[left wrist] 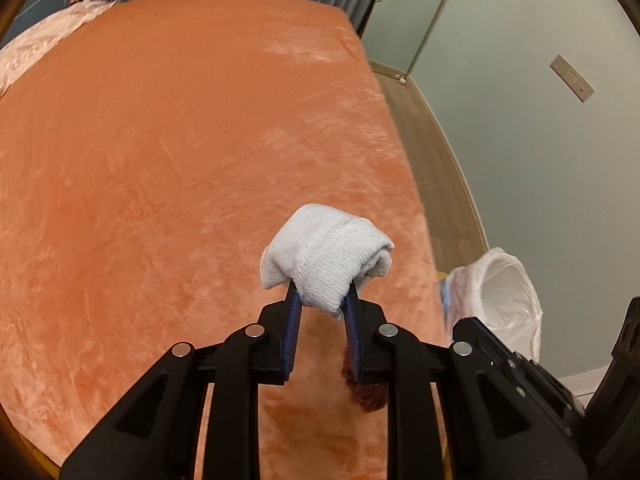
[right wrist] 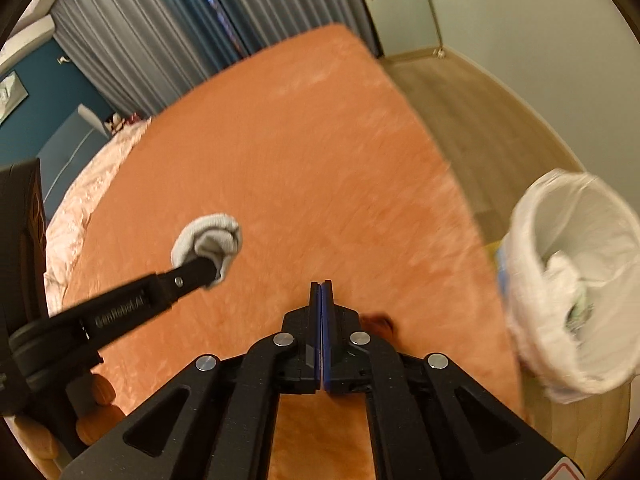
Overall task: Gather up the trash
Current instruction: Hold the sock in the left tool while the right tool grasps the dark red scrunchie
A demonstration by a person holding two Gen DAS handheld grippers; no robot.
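My left gripper is shut on a rolled white sock and holds it above the orange bed cover. The sock and left gripper also show in the right wrist view. My right gripper is shut and empty, above the bed. A bin lined with a white bag stands on the floor at the bed's right edge; crumpled trash lies inside. The bin also shows in the left wrist view. A small dark reddish object lies on the bed under the left gripper.
A pink quilt lies at the bed's far left. Grey curtains hang behind the bed. Wooden floor and a pale wall run along the bed's right side.
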